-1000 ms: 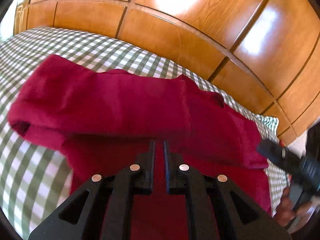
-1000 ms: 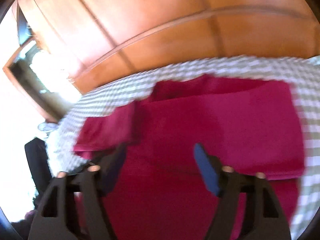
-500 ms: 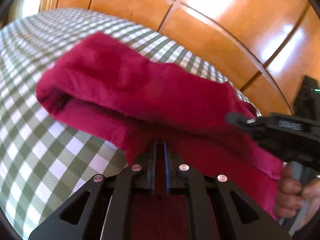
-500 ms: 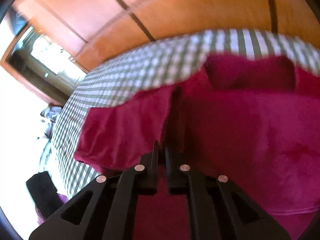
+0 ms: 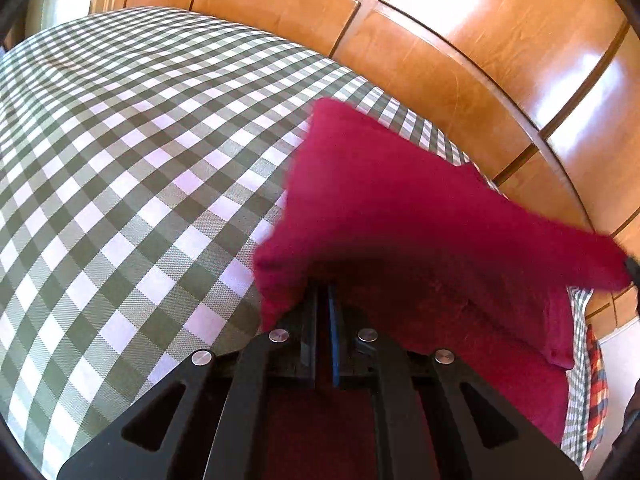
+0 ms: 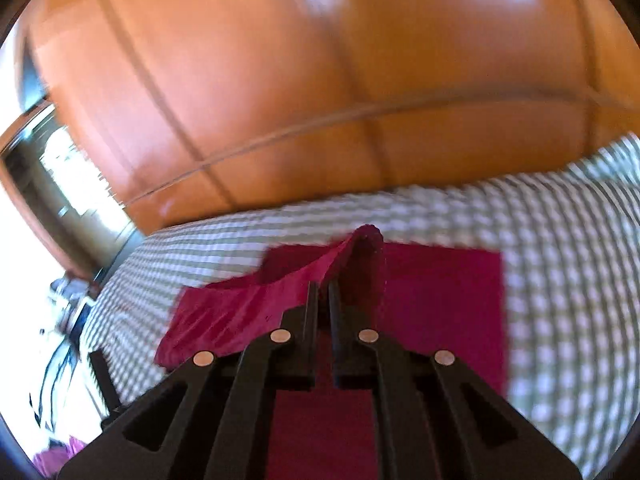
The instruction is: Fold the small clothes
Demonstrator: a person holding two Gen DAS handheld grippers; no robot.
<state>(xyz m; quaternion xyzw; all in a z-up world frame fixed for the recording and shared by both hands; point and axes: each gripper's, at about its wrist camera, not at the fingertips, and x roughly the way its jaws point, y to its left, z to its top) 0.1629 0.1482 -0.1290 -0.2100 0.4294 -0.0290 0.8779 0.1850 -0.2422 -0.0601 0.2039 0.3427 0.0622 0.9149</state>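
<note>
A dark red garment [image 5: 400,216] lies partly lifted over the green-and-white checked bedspread [image 5: 120,160]. My left gripper [image 5: 322,292] is shut on the garment's near edge, and the cloth drapes over its fingertips. In the right wrist view the same red garment [image 6: 440,292] is seen, its flat part on the bedspread [image 6: 560,280]. My right gripper [image 6: 323,292] is shut on a raised fold of it, which peaks just beyond the fingertips. The right view is blurred by motion.
A glossy wooden panelled wall [image 5: 440,40] runs along the far side of the bed. A plaid red-and-blue cloth [image 5: 596,380] shows at the right bed edge. In the right wrist view a bright doorway [image 6: 60,184] and dark clutter [image 6: 80,340] lie to the left.
The right gripper has closed on the garment. Both grippers have lifted the red cloth and carried it rightward, uncovering much of the checked bedspread on the left.
</note>
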